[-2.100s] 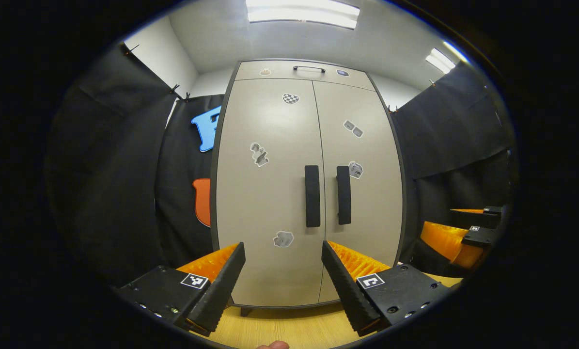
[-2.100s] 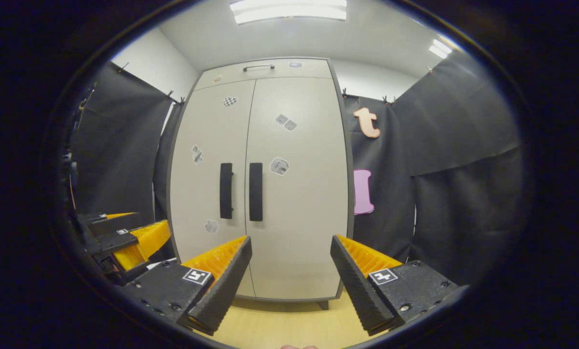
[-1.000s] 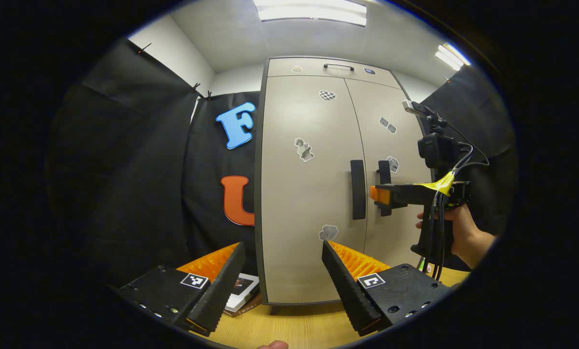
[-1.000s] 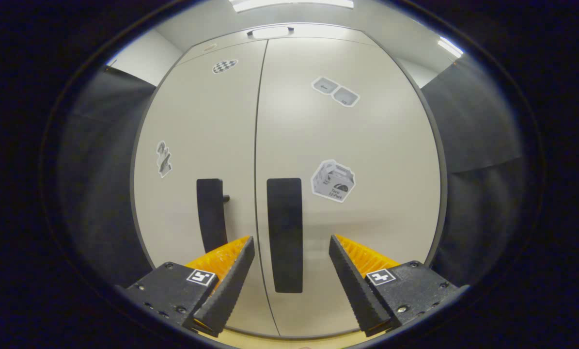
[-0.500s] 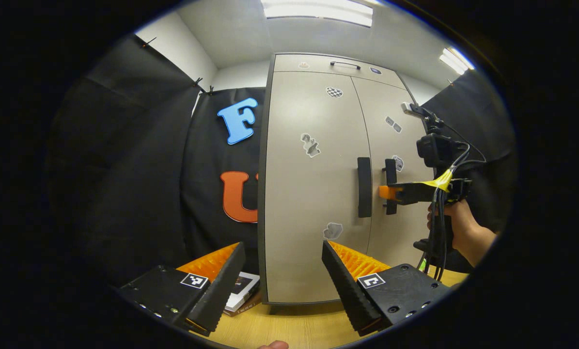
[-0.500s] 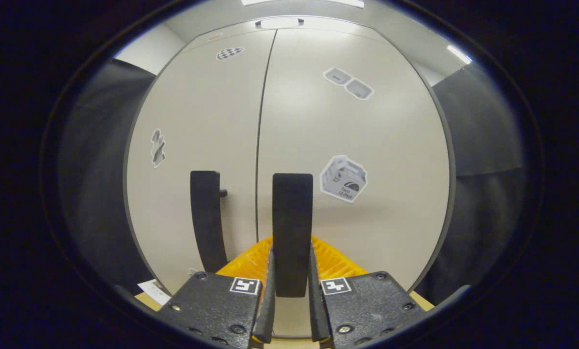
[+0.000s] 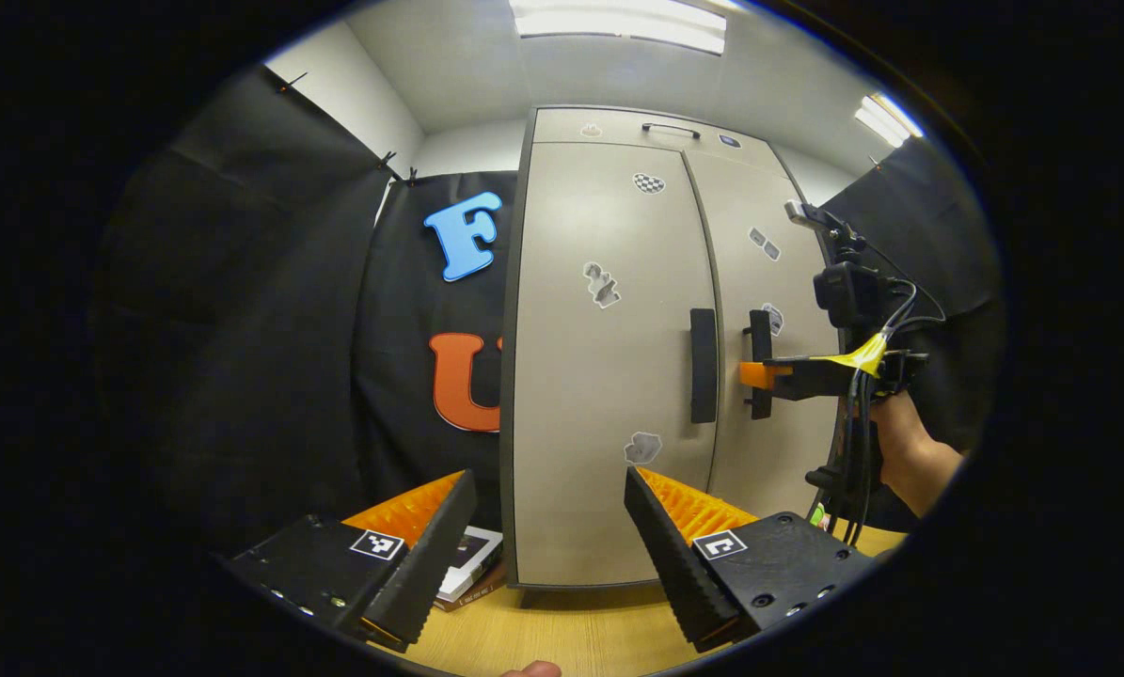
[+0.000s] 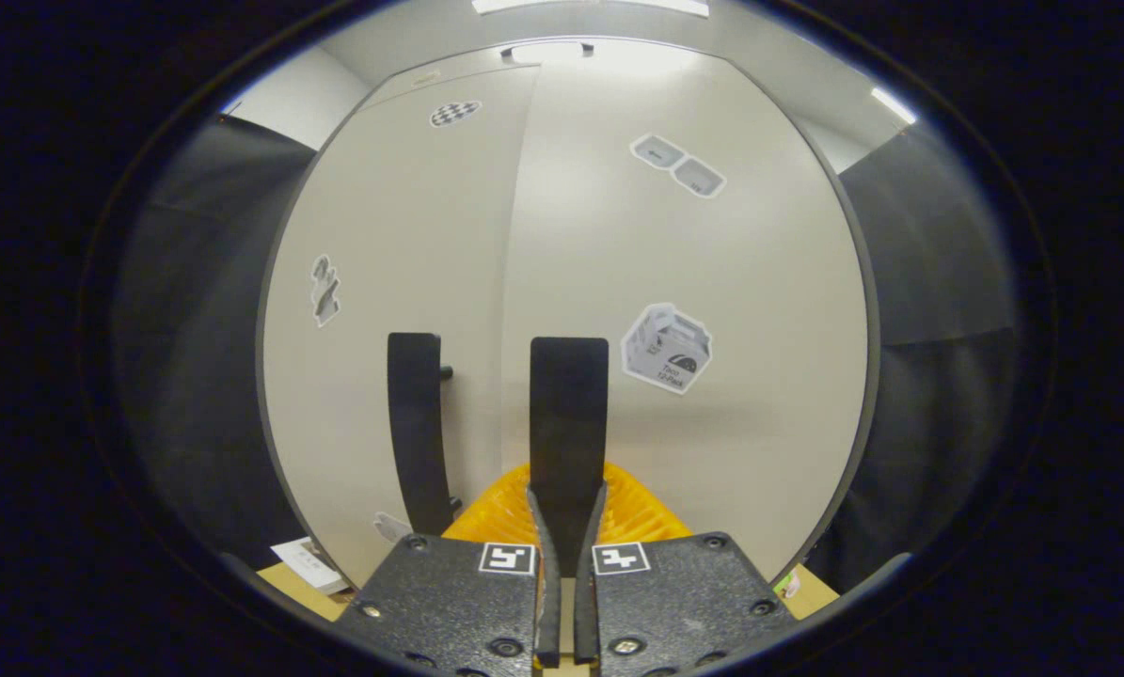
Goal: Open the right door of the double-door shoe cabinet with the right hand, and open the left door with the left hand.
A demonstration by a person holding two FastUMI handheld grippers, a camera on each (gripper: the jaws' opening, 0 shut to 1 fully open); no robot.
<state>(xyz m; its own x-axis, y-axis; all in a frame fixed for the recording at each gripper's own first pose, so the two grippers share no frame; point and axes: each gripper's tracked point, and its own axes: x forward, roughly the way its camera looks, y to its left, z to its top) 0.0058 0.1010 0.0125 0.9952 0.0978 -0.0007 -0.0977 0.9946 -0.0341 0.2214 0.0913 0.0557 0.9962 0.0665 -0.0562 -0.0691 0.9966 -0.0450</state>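
In the right gripper view, the right gripper [image 8: 562,527] sits at bottom centre, its two fingers pressed together on the lower end of the right door handle [image 8: 568,423]. The right door [image 8: 703,282] takes up the middle and right of the frame; the left door [image 8: 402,254] and its handle [image 8: 418,432] lie to the left. In the left gripper view, the left gripper [image 7: 550,527] hangs at the bottom with jaws wide, holding nothing, well apart from the shoe cabinet [image 7: 609,235] at centre. At right, a hand [image 7: 905,451] holds the right gripper against the right handle.
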